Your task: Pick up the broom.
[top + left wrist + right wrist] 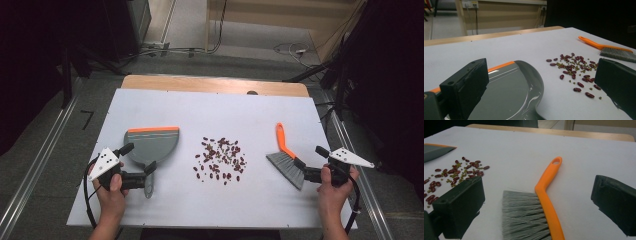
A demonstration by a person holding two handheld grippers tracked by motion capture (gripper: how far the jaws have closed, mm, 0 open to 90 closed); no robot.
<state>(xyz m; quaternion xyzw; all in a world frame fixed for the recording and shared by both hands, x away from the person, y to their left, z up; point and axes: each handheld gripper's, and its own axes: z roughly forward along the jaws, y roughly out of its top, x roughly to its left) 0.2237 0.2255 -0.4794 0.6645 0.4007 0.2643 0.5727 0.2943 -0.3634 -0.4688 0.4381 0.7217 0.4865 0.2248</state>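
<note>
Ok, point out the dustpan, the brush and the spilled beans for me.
dustpan (152,142), high view, on its grey pan floor.
brush (547,195), right gripper view, on its orange handle.
beans (220,157), high view, middle of the scatter.

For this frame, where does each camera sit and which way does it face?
High view: above the near edge, looking forward and down on the table; both hands, left gripper and right gripper show.
Left gripper view: low, looking across the dustpan to the beans; its open black fingers show.
Right gripper view: low over the brush; open fingers show.
All three share beans, brush and dustpan.
</note>
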